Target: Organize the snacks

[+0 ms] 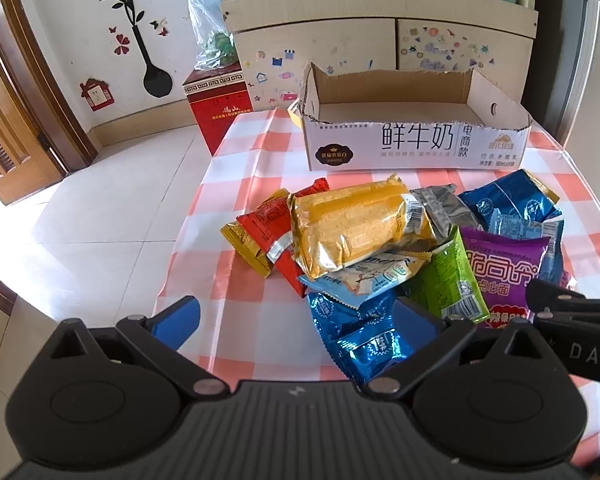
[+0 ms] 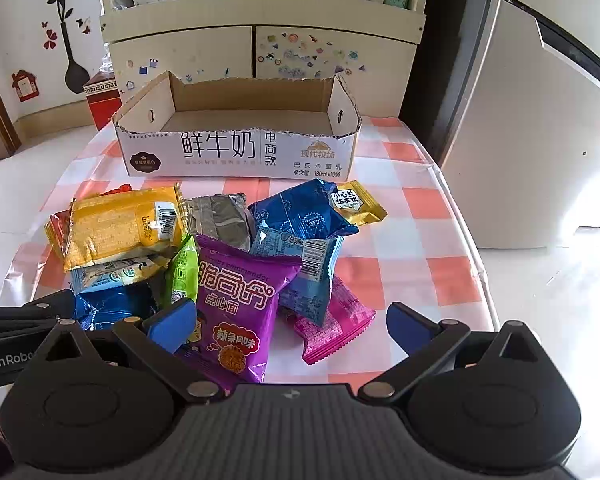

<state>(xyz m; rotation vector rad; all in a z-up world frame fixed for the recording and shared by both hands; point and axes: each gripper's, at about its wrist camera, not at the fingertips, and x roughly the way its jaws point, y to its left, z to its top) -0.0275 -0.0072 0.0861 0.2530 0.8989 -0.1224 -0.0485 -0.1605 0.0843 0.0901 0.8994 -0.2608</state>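
Checked orange-and-white cloth covers the table, and a cut-down milk carton box sits empty at its far side, straight ahead of both claws. Between box and claws lies the snack pile. The left claw hangs spread wide and holds nothing, with a blue foil packet just beyond its right finger and the big yellow packet further ahead. The right claw is likewise spread and empty, and the purple noodle packet lies between its fingers, touching the left one, with a pink packet beside it. These packets look light, puffy and slick; the contents probably crush easily. A gentle pinch across a crimped end seam or flat edge seems safest, since foil bellies may slide out.
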